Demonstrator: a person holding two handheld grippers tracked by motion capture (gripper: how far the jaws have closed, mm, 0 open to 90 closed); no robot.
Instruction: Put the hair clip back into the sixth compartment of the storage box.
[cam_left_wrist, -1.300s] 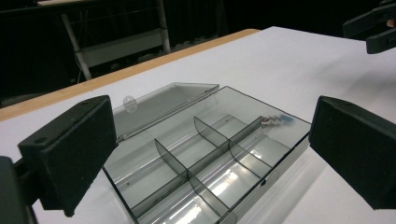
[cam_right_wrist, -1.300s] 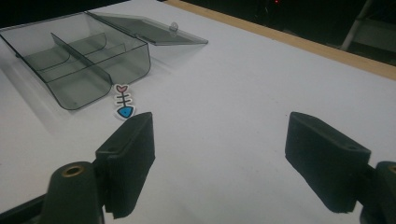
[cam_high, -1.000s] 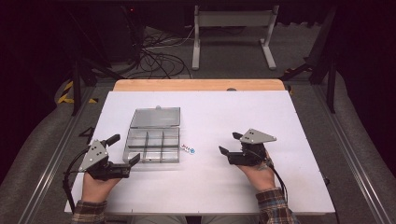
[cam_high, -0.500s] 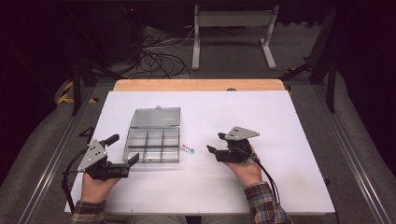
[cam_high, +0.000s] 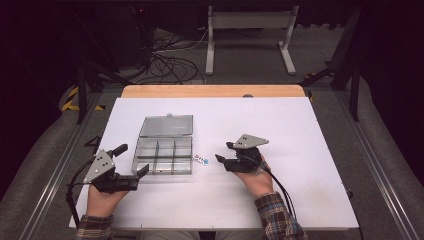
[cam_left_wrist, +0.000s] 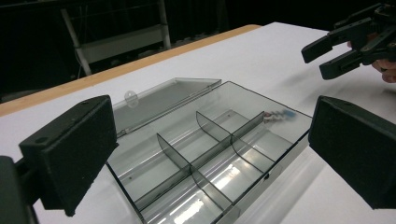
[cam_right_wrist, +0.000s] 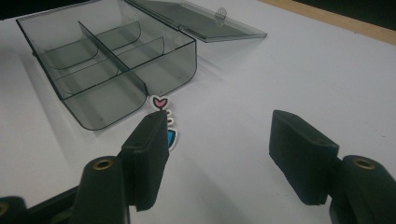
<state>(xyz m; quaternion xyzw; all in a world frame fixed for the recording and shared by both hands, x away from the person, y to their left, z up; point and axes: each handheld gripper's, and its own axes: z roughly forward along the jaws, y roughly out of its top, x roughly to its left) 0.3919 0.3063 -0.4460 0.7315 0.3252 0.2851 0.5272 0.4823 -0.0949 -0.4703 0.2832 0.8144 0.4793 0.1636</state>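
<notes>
A clear grey compartment box (cam_high: 165, 154) lies left of centre on the white table, its lid (cam_high: 167, 125) folded open behind it. A few small coloured pieces (cam_high: 201, 159), one a pink heart (cam_right_wrist: 160, 101), lie just right of the box. My right gripper (cam_high: 224, 153) is just right of them, low over the table. Its jaws have just been closing and stand open, with bare table between them (cam_right_wrist: 224, 154). Its left pad (cam_right_wrist: 148, 149) partly hides the pieces. My left gripper (cam_high: 139, 176) rests open by the box's near left corner, facing the box (cam_left_wrist: 210, 154).
The white table top (cam_high: 310, 125) ends in a wooden strip (cam_high: 212, 91) at the back. Behind it, on the floor, stand a metal frame (cam_high: 250, 22) and a tangle of cables (cam_high: 165, 55). From the left gripper view, the right gripper (cam_left_wrist: 336, 53) is seen beyond the box.
My right gripper has moved left toward the small pieces beside the box and its jaws have narrowed. The left gripper has stayed where it was.
</notes>
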